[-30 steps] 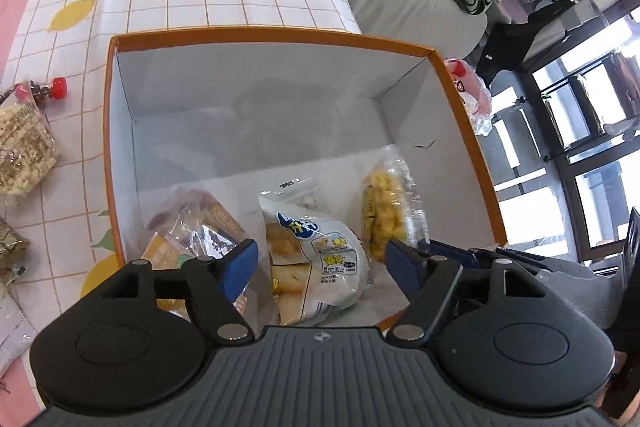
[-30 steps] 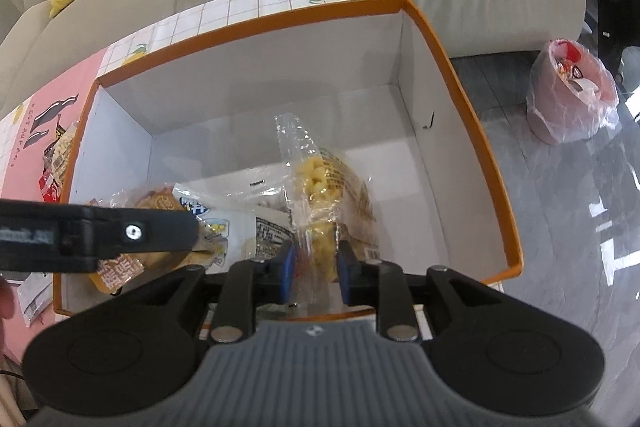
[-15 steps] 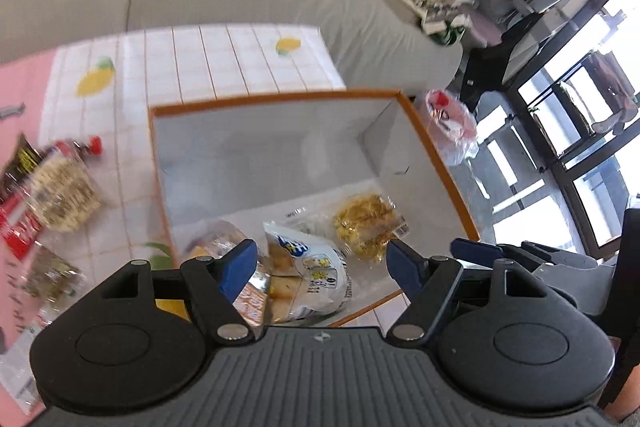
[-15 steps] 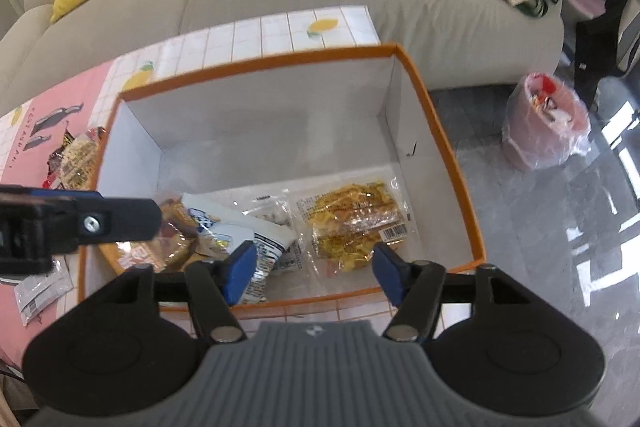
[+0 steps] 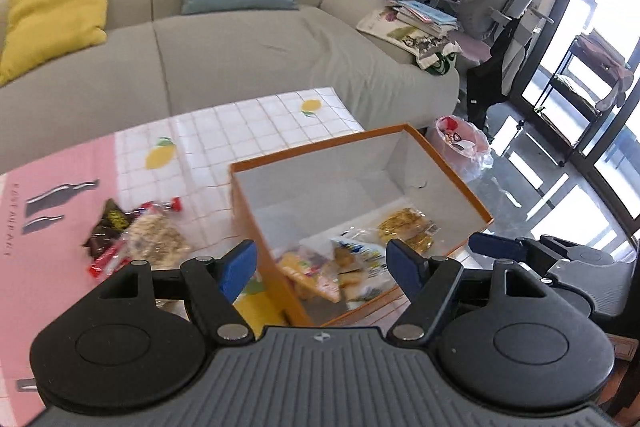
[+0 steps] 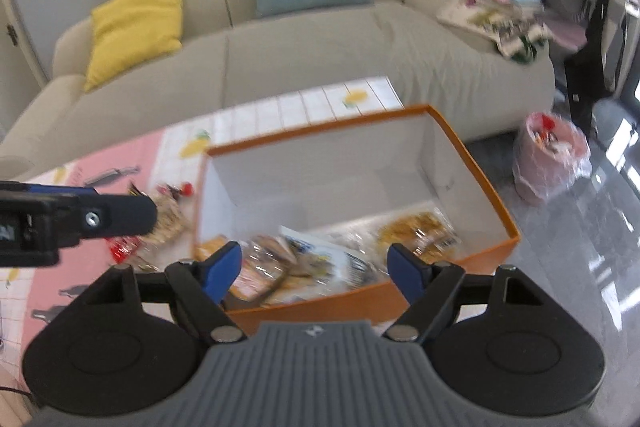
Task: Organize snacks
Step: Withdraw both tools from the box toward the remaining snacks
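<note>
An orange box (image 5: 256, 203) with white inner walls stands on the table; it also shows in the right wrist view (image 6: 476, 163). Inside lie a yellow snack bag (image 5: 406, 227), a white-and-blue bag (image 5: 356, 255) and an orange packet (image 5: 308, 271); the yellow bag (image 6: 418, 231) shows in the right wrist view too. My left gripper (image 5: 322, 269) is open and empty, raised above the box's near edge. My right gripper (image 6: 314, 271) is open and empty, also above the near edge. Loose snacks (image 5: 154, 239) lie on the table left of the box.
The table carries a pink mat (image 5: 52, 183) and a lemon-print tiled cloth (image 5: 256, 127). A grey sofa (image 5: 240, 55) with yellow and blue cushions stands behind. A pink bin (image 5: 464, 143) sits on the floor at right, near a desk chair (image 5: 500, 7).
My right gripper opened and released the yellow snack bag, which now lies flat in the box. Both grippers have pulled up and back from the box.
</note>
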A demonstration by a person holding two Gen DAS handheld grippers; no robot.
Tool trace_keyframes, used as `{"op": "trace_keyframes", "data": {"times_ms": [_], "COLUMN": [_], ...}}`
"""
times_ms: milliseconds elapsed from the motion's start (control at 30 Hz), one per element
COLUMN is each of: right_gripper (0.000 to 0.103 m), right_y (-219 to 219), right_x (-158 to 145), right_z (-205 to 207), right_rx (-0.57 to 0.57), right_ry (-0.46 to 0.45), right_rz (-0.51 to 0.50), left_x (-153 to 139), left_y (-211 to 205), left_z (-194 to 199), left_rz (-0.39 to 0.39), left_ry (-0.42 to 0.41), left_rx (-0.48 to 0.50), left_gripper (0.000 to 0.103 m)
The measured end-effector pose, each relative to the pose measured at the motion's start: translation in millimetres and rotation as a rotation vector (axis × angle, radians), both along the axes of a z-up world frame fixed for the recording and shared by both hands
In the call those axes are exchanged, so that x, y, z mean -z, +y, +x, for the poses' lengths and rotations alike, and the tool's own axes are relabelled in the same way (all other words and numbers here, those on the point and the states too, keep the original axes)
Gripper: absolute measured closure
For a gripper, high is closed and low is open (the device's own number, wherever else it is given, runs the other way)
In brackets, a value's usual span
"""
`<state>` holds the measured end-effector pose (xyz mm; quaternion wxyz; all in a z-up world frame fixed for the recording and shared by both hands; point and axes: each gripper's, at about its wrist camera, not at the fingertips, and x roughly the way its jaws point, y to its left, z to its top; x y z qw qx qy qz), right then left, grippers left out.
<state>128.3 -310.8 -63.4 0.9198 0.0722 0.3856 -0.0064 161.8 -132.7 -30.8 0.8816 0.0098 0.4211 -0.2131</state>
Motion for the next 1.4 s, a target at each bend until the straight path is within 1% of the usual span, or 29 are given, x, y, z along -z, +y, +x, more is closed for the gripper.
{"op": "trace_keyframes", "data": {"times_ms": [133,200,267,367,567,767,933,1100,1200,1300,1400], "right_gripper": [0.024,0.024,0.022,0.022,0.022,0.022,0.022,0.022,0.022,0.022,0.023], "right_y": [28,43,54,74,98,126,143,157,164,172,178], "right_x": [-5,-4,-2,1,10,18,30,43,52,61,70], "right_z": [-15,-22,-30,-37,-44,-48,-44,-37,-31,-23,-14], "right_rx": [-0.008,-0.022,-0.043,-0.082,-0.132,-0.203,-0.232,-0.263,-0.285,-0.305,-0.317], "right_ry": [-0.058,-0.080,-0.093,-0.100,-0.070,-0.061,-0.025,0.010,0.030,0.041,0.056], "right_rz": [0.003,-0.011,-0.031,-0.049,-0.024,-0.052,-0.056,-0.075,-0.081,-0.092,-0.093], "left_x": [-5,-5,-4,0,20,41,52,69,79,85,93], "left_y": [25,40,52,71,108,141,163,181,193,201,207], "left_z": [-17,-25,-32,-40,-52,-61,-63,-55,-47,-41,-34], "left_rz": [-0.002,0.011,0.032,0.045,0.055,0.054,0.042,0.045,0.012,-0.017,-0.026], "left_ry": [-0.026,-0.045,-0.063,-0.062,-0.009,0.059,0.099,0.157,0.194,0.213,0.236], "left_rx": [-0.034,-0.067,-0.090,-0.112,-0.150,-0.184,-0.209,-0.247,-0.281,-0.282,-0.280], "left_gripper": [0.017,0.017,0.017,0.017,0.017,0.017,0.017,0.017,0.017,0.017,0.017]}}
